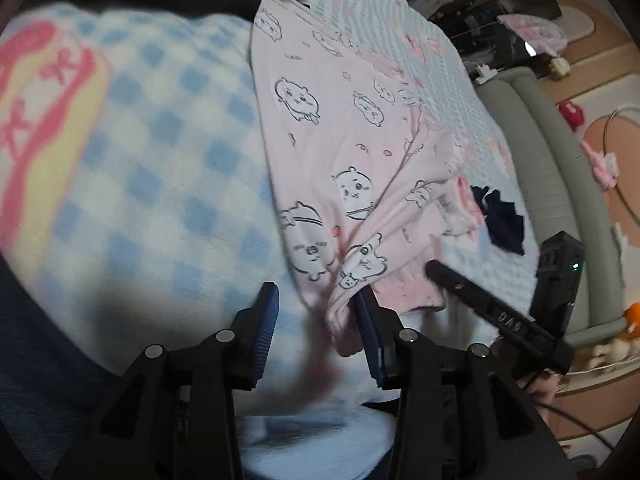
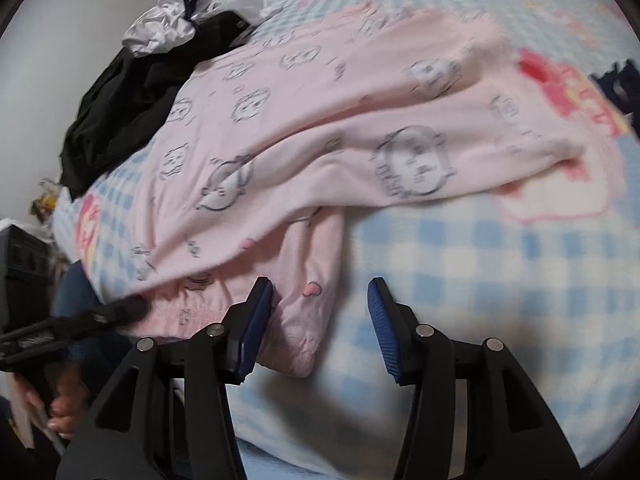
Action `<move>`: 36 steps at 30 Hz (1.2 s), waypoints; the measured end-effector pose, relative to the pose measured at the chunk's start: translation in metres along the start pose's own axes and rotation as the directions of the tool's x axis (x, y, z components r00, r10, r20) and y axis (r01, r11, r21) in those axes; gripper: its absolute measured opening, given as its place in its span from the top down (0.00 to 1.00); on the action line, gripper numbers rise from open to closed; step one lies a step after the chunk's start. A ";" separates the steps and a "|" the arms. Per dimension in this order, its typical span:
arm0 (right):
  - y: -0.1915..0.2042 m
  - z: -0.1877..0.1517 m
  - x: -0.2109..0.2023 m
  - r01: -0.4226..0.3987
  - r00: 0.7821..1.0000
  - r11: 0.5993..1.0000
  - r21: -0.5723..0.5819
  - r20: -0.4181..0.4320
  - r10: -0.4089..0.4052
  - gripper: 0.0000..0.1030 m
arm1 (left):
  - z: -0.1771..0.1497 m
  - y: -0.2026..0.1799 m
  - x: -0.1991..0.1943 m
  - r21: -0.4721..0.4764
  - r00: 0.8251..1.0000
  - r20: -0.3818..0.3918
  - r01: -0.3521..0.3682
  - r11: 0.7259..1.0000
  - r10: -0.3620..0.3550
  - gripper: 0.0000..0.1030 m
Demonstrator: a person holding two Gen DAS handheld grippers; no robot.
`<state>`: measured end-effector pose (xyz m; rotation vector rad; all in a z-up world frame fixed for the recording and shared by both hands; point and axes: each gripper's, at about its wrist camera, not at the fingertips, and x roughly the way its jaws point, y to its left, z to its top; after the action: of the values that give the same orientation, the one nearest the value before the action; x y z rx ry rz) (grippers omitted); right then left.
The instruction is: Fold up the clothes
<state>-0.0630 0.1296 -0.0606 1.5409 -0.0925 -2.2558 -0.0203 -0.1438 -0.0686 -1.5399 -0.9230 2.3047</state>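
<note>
A pink garment (image 1: 340, 128) printed with cartoon animals lies spread on a blue and white checked blanket (image 1: 160, 168). My left gripper (image 1: 318, 316) stands open over the garment's near corner; a fold of pink cloth rests against its right finger and the left pad is bare. In the right wrist view the same garment (image 2: 320, 136) lies partly folded over itself. My right gripper (image 2: 320, 308) is open, with a pink cuff (image 2: 304, 320) lying between the fingers beside the left pad, unpressed.
A black clothing pile (image 2: 120, 112) and a white satin piece (image 2: 168, 28) lie at the blanket's far left. A dark navy item (image 1: 502, 220) sits near the grey bed edge (image 1: 560, 184). Toys and a cable lie on the floor beyond. A hand (image 2: 64, 408) holds the left gripper's handle.
</note>
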 end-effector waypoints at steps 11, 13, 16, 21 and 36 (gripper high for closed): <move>-0.007 -0.002 0.024 -0.071 0.997 0.997 -0.031 -0.023 0.070 0.54 | 0.006 -0.003 0.030 0.013 0.999 -0.014 0.030 0.999 -0.030 0.70; -0.007 -0.005 0.021 -0.041 0.999 0.998 -0.040 -0.007 0.041 0.59 | 0.003 -0.005 0.026 0.023 0.999 -0.002 0.034 0.999 -0.034 0.77; -0.008 -0.008 0.015 0.000 1.000 0.999 -0.051 0.009 0.001 0.65 | 0.001 0.000 0.025 0.001 1.000 -0.015 0.014 1.000 -0.014 0.74; -0.027 -0.011 -0.007 -0.088 0.996 0.996 0.011 0.018 0.087 0.61 | 0.001 -0.004 0.008 0.033 0.998 -0.017 -0.055 0.998 0.055 0.71; -0.172 0.022 -0.083 0.069 0.972 0.942 0.327 0.193 -0.138 0.56 | 0.035 -0.227 0.131 0.623 0.998 -0.051 0.005 0.782 0.034 0.59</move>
<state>-0.1078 0.3136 -0.0271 1.4765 -0.4696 -2.5863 -0.1431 0.0857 -0.0207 -1.2968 -0.0806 2.2226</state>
